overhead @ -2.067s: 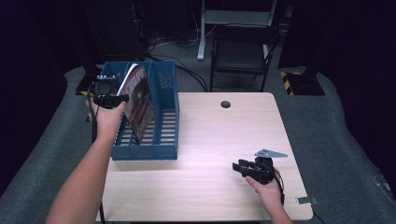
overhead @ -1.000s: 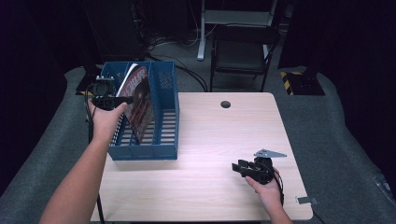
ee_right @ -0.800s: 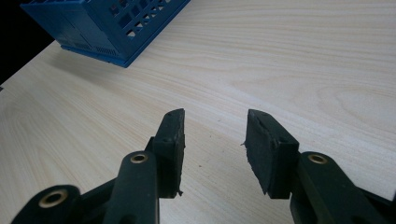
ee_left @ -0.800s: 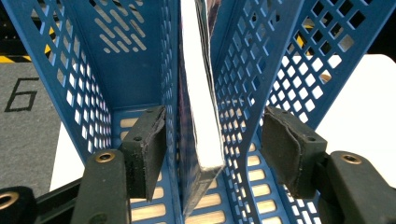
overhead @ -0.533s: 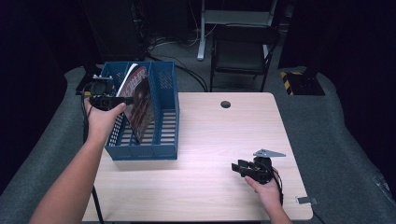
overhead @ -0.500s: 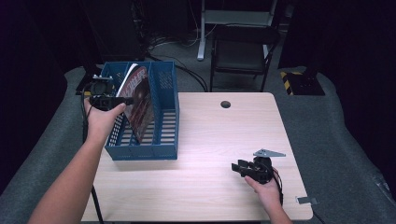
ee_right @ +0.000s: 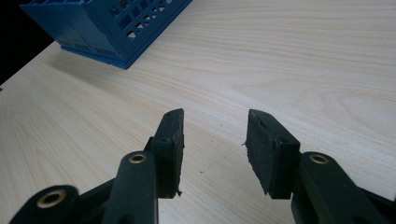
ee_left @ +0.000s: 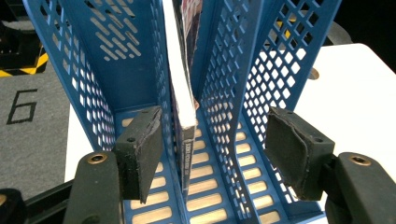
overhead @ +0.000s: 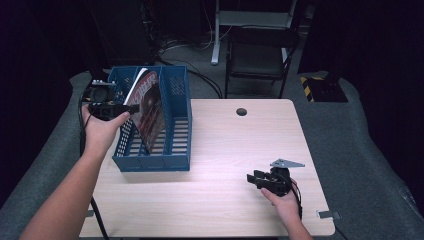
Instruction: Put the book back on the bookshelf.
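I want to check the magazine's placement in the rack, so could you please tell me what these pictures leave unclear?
- Magazine: its cover print is too small in the high view; the left gripper view shows it edge-on, its top cut off by the frame.
- Blue rack: the floor of its left slot is hidden by the left tongs and hand in the high view.
- Right tongs: too small in the high view to judge their gap.

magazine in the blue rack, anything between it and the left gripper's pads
Nothing visible. In the left gripper view the left gripper is open, and the magazine stands on edge between its pads, clear of both. A divider of the blue file rack rises beside the magazine, also inside the gap.
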A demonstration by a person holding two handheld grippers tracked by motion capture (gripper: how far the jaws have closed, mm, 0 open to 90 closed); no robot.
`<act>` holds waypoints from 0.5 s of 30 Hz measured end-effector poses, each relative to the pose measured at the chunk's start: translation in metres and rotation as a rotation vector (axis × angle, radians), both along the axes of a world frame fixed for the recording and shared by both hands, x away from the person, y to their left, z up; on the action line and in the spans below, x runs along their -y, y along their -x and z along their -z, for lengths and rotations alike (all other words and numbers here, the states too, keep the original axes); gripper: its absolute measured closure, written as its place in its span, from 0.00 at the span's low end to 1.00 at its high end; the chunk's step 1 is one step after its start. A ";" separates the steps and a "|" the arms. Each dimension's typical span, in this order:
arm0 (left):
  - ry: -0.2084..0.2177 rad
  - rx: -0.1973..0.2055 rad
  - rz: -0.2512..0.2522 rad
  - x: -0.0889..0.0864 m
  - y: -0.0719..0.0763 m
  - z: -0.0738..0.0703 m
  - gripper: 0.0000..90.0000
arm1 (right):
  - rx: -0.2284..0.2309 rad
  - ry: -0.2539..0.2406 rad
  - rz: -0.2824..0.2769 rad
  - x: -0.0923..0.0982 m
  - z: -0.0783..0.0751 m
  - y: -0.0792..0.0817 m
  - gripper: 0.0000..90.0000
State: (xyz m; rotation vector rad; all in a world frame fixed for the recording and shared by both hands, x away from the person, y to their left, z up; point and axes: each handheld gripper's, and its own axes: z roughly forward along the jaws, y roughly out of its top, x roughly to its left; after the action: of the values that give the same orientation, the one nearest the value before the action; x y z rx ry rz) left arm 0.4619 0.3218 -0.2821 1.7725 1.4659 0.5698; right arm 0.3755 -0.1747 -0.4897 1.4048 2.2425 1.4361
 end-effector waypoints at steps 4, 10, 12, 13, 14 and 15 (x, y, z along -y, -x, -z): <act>-0.003 0.008 0.013 0.000 0.006 -0.007 0.41 | -0.003 0.003 -0.005 -0.001 0.000 0.000 0.63; 0.002 0.008 0.038 0.001 0.014 -0.014 0.41 | -0.004 0.004 -0.004 -0.001 0.001 -0.001 0.63; 0.013 0.008 0.049 0.002 0.017 -0.016 0.41 | -0.006 0.003 -0.006 -0.001 0.001 -0.002 0.63; 0.011 0.011 0.054 0.002 0.018 -0.017 0.41 | -0.003 0.002 -0.004 -0.002 0.001 -0.001 0.63; 0.017 0.015 0.059 0.002 0.020 -0.018 0.41 | -0.001 0.006 -0.004 -0.001 0.001 -0.001 0.63; 0.020 0.016 0.068 0.003 0.022 -0.019 0.41 | -0.004 0.001 -0.003 -0.002 0.001 -0.001 0.63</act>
State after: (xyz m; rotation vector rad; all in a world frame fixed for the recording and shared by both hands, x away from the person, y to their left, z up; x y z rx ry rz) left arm 0.4400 0.3187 -0.2630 1.7911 1.3900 0.5316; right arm 0.3760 -0.1731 -0.4902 1.4052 2.2483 1.4348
